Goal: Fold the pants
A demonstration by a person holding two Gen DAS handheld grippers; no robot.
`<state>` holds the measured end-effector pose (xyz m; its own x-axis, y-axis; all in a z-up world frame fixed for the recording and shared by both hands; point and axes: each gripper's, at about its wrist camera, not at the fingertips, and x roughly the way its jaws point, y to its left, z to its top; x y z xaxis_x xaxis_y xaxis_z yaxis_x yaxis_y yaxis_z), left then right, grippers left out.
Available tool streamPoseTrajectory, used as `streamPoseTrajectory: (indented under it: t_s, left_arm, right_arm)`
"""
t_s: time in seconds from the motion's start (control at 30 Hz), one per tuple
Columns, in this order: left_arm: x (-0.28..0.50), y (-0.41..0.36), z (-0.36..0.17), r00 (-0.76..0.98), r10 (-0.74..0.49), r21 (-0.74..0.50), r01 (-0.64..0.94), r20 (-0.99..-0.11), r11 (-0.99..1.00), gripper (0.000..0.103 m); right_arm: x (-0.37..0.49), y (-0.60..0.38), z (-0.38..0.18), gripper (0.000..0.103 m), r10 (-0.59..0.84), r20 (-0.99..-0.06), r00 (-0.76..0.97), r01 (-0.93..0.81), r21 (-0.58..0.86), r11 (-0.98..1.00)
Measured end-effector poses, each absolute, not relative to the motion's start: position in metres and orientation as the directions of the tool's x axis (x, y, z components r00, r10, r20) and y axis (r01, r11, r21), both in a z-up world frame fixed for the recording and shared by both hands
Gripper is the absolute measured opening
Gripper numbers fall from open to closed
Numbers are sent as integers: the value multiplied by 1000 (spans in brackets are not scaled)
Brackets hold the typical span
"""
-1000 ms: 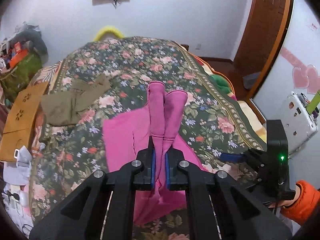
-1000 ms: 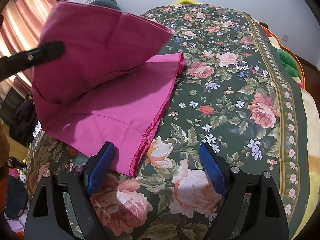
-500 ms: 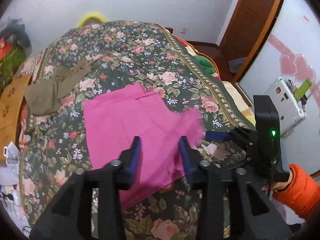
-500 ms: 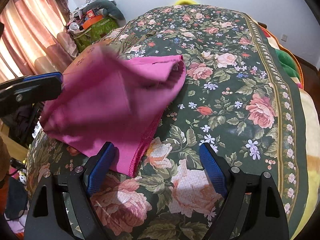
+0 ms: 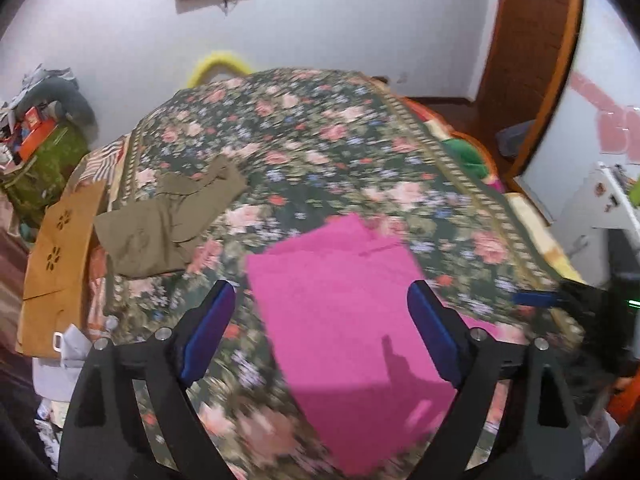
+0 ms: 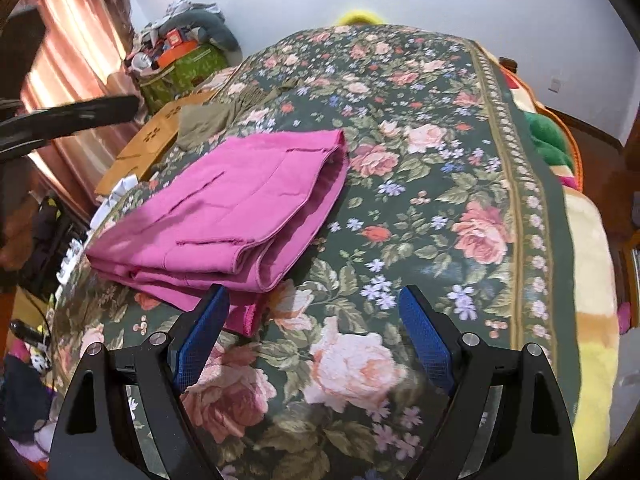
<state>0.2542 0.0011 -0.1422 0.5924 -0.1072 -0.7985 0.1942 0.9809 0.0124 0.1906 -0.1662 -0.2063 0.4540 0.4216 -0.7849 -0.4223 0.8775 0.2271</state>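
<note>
Pink pants [image 6: 240, 208] lie folded in flat stack on floral bedspread [image 6: 460, 152], near its close edge. Left gripper [image 5: 322, 332] above pants, jaws opening, fingers spread wide, nothing pinched; pads clear of cloth. Right gripper [image 6: 312, 336] over bedspread just beside pants' near corner, fingers spread, empty. Olive-brown garment [image 5: 168, 224] crumpled farther up bedspread from pants, toward its left edge. Cardboard box [image 5: 56, 264] beside that edge.
</note>
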Motion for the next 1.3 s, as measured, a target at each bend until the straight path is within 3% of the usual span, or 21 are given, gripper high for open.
streamPoseTrajectory:
  t_s: [0.3, 0.6, 0.73, 1.03, 1.3]
  left_arm:
    - [343, 30, -212, 487, 63, 130, 106, -871, 986, 88]
    - [385, 39, -290, 329, 118, 170, 133, -937, 976, 93]
    - [372, 54, -289, 329, 76, 118, 109, -941, 987, 97]
    - [311, 71, -265, 356, 115, 157, 92, -927, 983, 97]
    - [249, 85, -247, 352, -43, -18, 73, -935, 997, 96]
  right_arm:
    - [199, -189, -192, 84, 405, -761, 507, -353, 245, 903]
    - [211, -196, -201, 84, 397, -769, 502, -297, 279, 913]
    - [213, -194, -201, 84, 406, -769, 494, -288, 296, 911]
    - [209, -179, -181, 84, 442, -732, 518, -336, 301, 892]
    - [203, -151, -199, 84, 496, -751, 436, -376, 349, 859]
